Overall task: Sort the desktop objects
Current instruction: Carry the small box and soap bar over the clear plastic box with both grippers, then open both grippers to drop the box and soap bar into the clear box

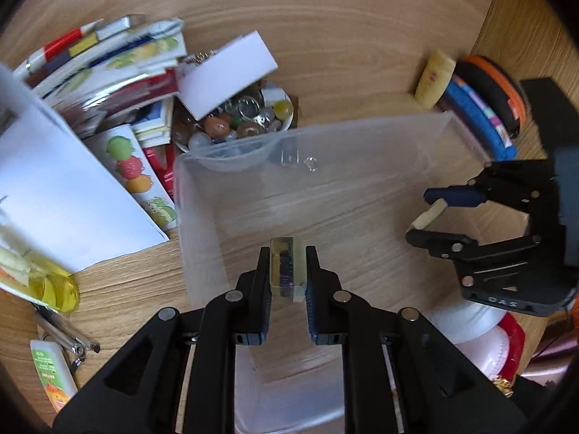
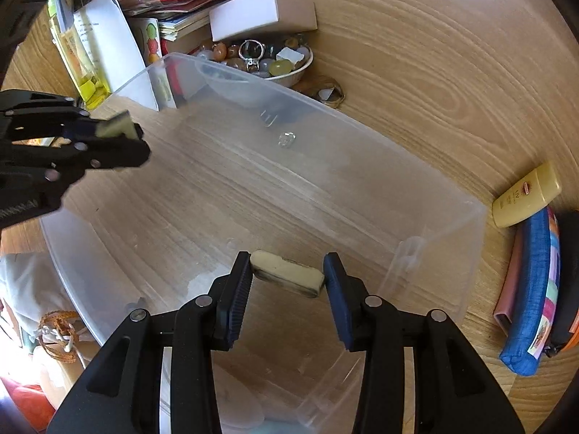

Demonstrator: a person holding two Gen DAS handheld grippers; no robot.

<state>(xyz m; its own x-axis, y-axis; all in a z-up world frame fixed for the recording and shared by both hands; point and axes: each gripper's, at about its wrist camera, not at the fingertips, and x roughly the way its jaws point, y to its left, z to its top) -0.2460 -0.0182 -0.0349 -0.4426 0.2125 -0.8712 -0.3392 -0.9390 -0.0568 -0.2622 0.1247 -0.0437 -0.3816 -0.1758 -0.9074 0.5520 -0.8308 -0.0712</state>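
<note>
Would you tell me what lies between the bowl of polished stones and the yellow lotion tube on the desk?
Only bare wooden desk lies between the bowl of polished stones and the yellow lotion tube; the right wrist view shows it best.

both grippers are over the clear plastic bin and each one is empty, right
Not quite. Both do hang over the clear plastic bin, but neither is empty: the left gripper clamps a small yellowish block, and in the right wrist view the right gripper holds a cream eraser-like piece.
</note>
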